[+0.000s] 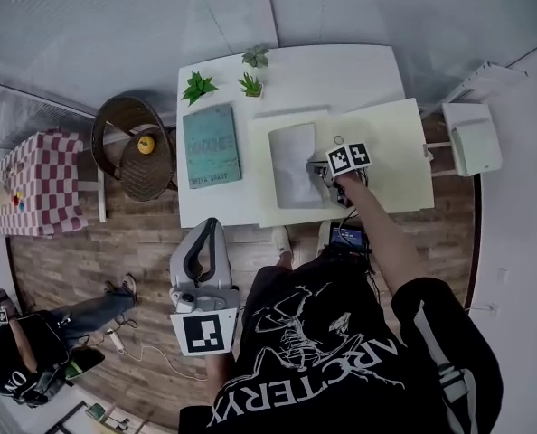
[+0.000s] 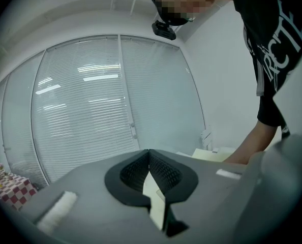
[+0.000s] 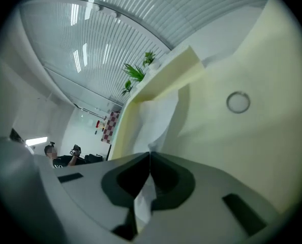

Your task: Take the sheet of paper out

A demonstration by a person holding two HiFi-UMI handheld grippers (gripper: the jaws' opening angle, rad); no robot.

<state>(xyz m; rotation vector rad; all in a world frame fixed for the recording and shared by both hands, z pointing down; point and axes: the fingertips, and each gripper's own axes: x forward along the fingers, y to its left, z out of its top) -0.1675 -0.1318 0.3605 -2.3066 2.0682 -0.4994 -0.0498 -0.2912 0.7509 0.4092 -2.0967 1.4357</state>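
A pale yellow folder (image 1: 395, 152) lies open on the white table (image 1: 341, 70), with a white sheet of paper (image 1: 291, 165) on its left half. My right gripper (image 1: 327, 174) sits at the sheet's right edge. In the right gripper view its jaws (image 3: 149, 156) are shut on the sheet (image 3: 156, 121), which runs up from between them under the folder's raised flap (image 3: 166, 75). A round clasp (image 3: 238, 101) shows on the folder. My left gripper (image 1: 211, 227) hangs below the table's front edge, away from the folder, shut (image 2: 149, 154) with nothing held.
A teal book (image 1: 211, 145) lies left of the folder, and three small potted plants (image 1: 250, 84) stand at the table's back. A wicker chair (image 1: 133, 147) and a checked table (image 1: 38, 183) stand to the left. A white box (image 1: 472, 138) is at the right. Another person (image 1: 24, 351) sits at bottom left.
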